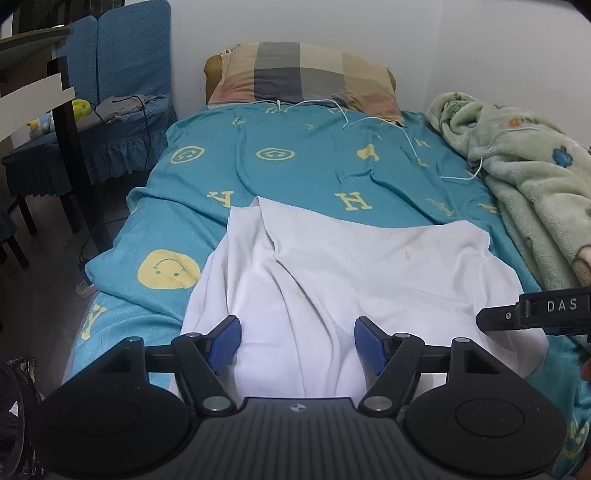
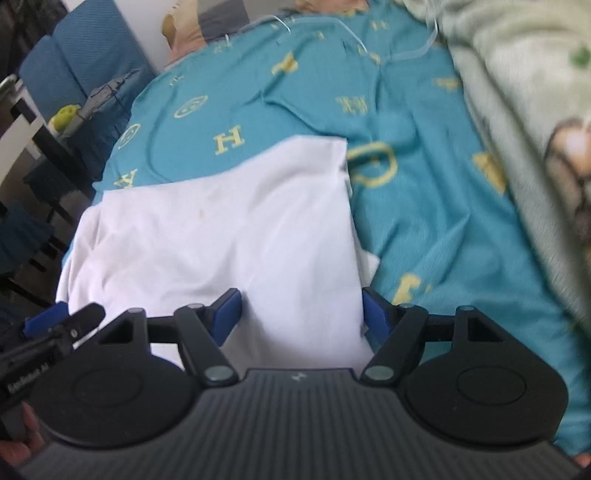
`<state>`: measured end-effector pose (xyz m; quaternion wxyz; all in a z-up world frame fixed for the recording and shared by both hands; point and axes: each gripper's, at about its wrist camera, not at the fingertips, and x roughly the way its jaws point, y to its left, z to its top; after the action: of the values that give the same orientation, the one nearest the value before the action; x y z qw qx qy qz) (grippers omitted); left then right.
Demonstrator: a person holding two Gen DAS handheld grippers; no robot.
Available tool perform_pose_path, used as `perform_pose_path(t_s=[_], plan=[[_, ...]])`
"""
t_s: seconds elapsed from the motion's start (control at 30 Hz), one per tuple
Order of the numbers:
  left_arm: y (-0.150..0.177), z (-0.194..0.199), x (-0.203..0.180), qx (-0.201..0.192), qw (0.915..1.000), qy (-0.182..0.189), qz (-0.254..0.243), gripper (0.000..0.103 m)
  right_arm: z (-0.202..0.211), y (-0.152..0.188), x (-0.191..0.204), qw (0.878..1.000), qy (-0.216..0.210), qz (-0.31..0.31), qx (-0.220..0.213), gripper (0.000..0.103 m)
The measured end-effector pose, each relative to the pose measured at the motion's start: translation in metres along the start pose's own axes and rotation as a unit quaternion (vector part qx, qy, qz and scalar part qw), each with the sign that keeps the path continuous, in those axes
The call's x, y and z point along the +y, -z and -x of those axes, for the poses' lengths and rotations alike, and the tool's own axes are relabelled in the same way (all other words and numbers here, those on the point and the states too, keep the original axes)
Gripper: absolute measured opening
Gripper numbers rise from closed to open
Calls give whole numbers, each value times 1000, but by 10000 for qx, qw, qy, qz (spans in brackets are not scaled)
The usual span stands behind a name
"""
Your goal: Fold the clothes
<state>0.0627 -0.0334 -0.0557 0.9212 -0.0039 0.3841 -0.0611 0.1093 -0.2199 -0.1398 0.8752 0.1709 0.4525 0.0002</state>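
Currently white garment (image 1: 332,280) lies partly folded on bed (image 1: 177,221), long axis running away toward pillow (image 1: 306,74). Left tool (image 1: 297,345) and right tool (image 2: 301,314) both spread, empty, above its near hem; neither clearly nearer.

Right wrist view is motion-blurred: letters on the teal bedsheet (image 2: 424,221) smear, green blanket (image 2: 517,92) print unreadable. White garment (image 1: 332,288) near hem hidden behind left tool (image 1: 297,343) body. Right tool (image 1: 535,314) cut off by frame edge beside the garment, only one arm shows. Pillow (image 2: 192,22) cropped at top.
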Motion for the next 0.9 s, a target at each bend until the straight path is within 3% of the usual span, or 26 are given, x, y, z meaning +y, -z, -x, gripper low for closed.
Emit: perform_pose_path(t_s=[0.17,0.23,0.4,0.5,0.6,0.67,0.8,0.9], plan=[[2,24,4,117,9990,113,417,73,15,0,-10,9993,-188,-318,-116,72],[4,39,8,182,9959,288,844,75,28,1,-13,9976,-366,-509,-289,72],[14,65,23,214,9730,668,2200,82,50,3,-26,9901,-762,-1067,-510,72],[27,57,29,477,9492,1160,2886,82,58,8,-37,9836,-947,-1427,-561,73],[45,33,34,790,9094,1804,3664,82,63,12,-54,9717,-1193,-1950,-589,74],[55,16,36,994,8857,2001,4070,82,65,13,-65,9607,-1366,-2338,-609,74],[66,-10,40,1066,8587,2164,4521,82,62,15,-81,9378,-1704,-2973,-554,74],[73,-24,46,930,8344,2346,4900,82,55,17,-82,9272,-1897,-3206,-398,74]])
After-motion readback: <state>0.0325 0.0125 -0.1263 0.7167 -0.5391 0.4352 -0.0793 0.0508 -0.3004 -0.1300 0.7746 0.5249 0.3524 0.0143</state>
